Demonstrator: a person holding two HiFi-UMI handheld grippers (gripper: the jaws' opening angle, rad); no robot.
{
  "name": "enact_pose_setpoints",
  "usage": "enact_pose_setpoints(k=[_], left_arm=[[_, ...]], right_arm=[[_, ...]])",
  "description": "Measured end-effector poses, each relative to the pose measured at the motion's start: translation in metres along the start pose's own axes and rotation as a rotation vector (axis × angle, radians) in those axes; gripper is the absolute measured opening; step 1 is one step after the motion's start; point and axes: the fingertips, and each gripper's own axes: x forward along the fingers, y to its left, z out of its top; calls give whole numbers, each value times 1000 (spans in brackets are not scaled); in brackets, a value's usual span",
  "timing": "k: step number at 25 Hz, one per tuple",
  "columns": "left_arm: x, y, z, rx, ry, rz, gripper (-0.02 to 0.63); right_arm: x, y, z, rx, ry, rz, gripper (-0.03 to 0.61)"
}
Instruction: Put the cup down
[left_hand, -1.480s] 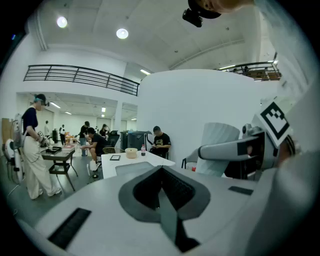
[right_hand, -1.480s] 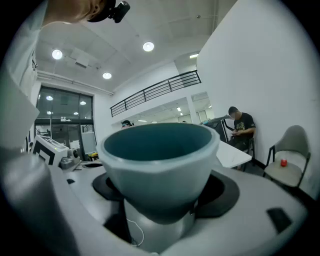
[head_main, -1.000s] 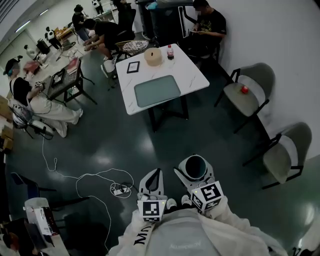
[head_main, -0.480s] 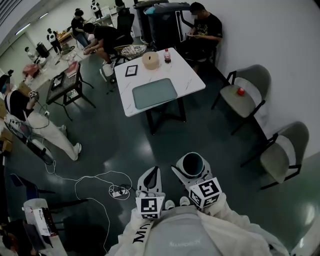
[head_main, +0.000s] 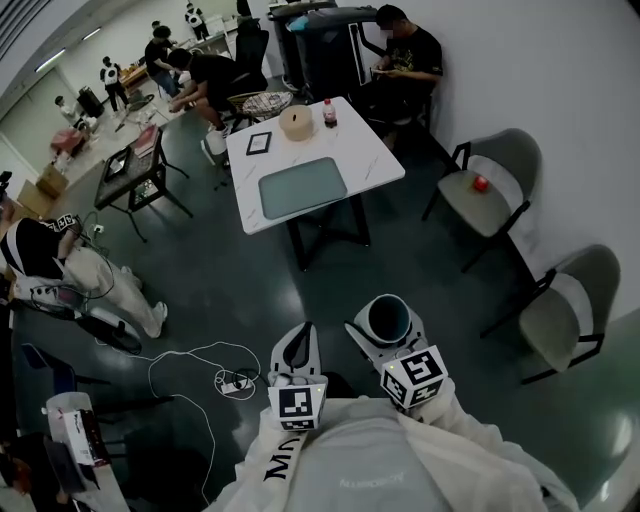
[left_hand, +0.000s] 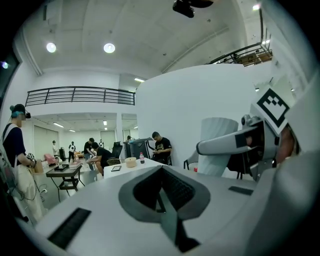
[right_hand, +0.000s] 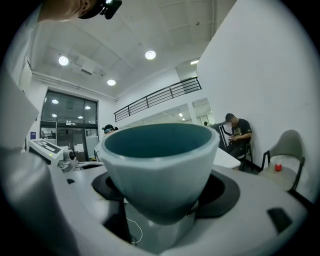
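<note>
- Right gripper view showed the cup (right_hand: 160, 160) upright, pinched between the widely spread jaws of the right gripper (right_hand: 166, 192), in the air near the person's chest.
- Open floor (head_main: 300, 290) lay between it and the table (head_main: 375, 160).
- The jaws hid the cup's base.
- The left gripper (head_main: 298, 352) had its jaws pressed together, empty.
- Since a second before, the cup had stayed gripped, and the standing person (head_main: 45, 265) had shifted to the left edge.

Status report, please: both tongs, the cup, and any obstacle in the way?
Left tongs shut, empty. Right tongs shut on pale teal ceramic cup, upright above dark floor. White square table ahead, apart. White cable on floor, left side.
</note>
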Motion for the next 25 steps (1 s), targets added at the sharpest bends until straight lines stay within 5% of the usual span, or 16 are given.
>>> enact_pose_setpoints(k=[25], left_arm=[[112, 86, -14, -24, 33, 5, 11]], right_arm=[[133, -44, 3, 2, 57, -2, 382]])
